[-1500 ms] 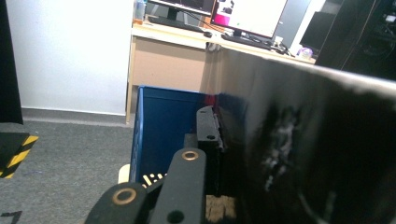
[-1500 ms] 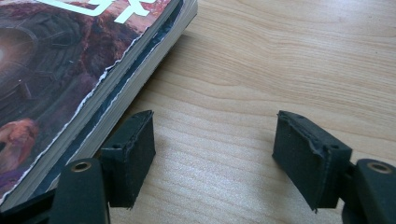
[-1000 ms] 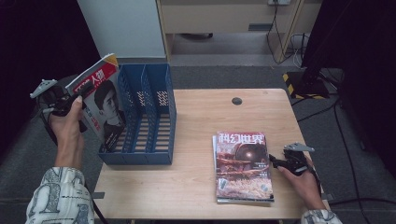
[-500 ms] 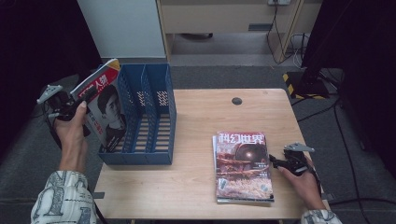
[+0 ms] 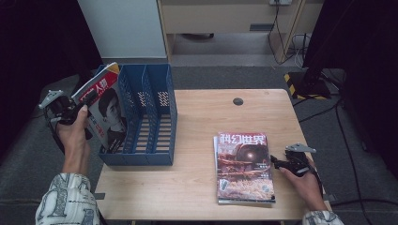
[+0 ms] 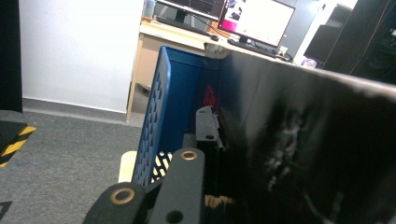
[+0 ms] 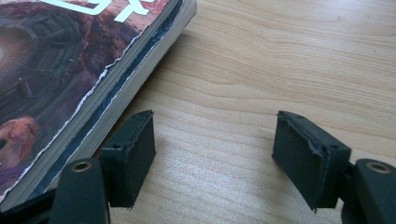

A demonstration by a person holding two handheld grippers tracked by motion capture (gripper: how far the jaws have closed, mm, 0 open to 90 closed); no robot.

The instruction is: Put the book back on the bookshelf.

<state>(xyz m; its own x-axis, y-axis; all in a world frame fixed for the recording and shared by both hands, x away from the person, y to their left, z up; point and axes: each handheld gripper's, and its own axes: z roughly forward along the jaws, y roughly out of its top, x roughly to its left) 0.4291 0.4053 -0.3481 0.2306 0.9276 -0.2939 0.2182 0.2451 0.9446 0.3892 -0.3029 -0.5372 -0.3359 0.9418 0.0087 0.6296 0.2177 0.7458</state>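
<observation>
My left tool (image 5: pixel 77 108) pinches a magazine (image 5: pixel 104 112) by its top edge, tilted over the left slot of the blue rack (image 5: pixel 149 117) at the bench's (image 5: pixel 197 187) left end, so it can slide in upright. Since a second ago the magazine has sunk a little toward the slot. My right tool (image 5: pixel 277 163) rests half spread, holding nothing, on the bench just beside the stack (image 5: pixel 244 168), unmoved, ready for the next one.

Left tool (image 5: pixel 84 104) clamped tight; right tool (image 7: pixel 215 149) rests half open.
</observation>
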